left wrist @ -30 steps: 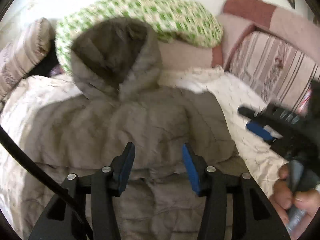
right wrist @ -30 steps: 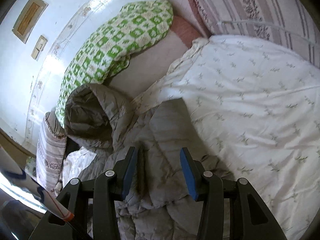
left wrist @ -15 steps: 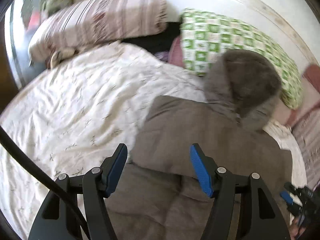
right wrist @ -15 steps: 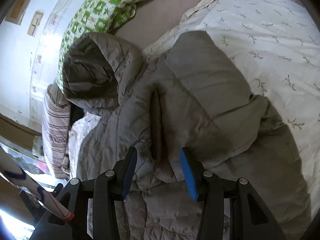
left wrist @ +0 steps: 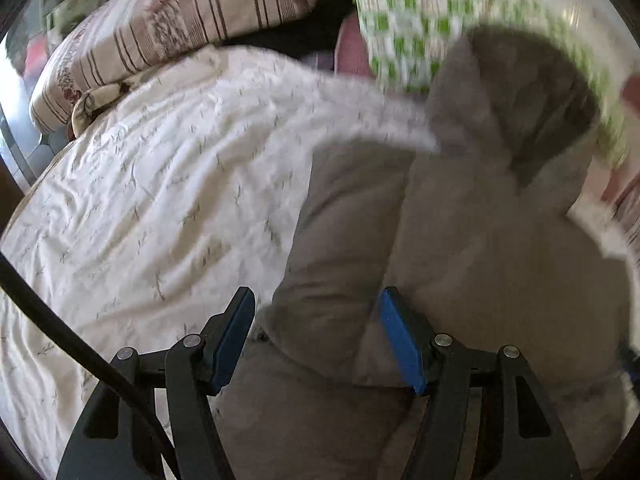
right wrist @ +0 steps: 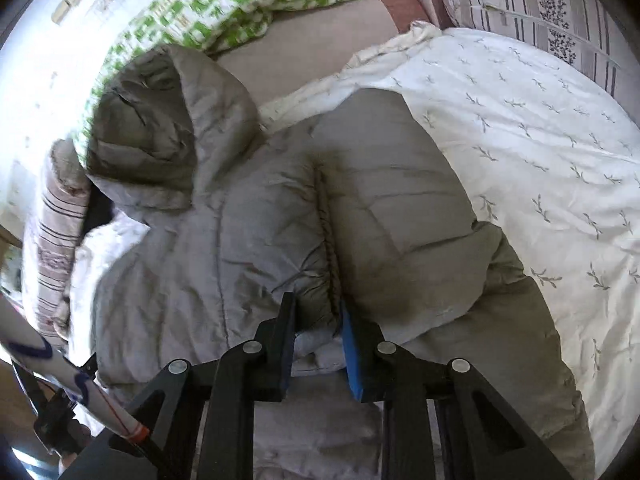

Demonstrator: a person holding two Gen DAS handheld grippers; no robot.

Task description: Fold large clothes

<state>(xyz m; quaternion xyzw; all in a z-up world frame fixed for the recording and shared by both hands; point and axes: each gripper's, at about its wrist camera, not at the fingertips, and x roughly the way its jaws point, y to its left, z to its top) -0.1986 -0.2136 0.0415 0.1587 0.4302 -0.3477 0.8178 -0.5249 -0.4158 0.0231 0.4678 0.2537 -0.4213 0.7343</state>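
Grey hooded jacket [right wrist: 256, 232] lies flat on bed quilt [right wrist: 540, 152], hood at far side. Right gripper [right wrist: 316, 332] has just been closing, now clamped on armhole seam fold. Left gripper [left wrist: 316, 340] apart, sleeve end between, not pressed.

Bright daylight, motion blur, fisheye edges

The grey hooded jacket [left wrist: 460, 240] runs past the lower edge, and motion blur smears its hood [left wrist: 532, 112].

Grey jacket [right wrist: 248, 248], green-checked pillow [right wrist: 224, 4]
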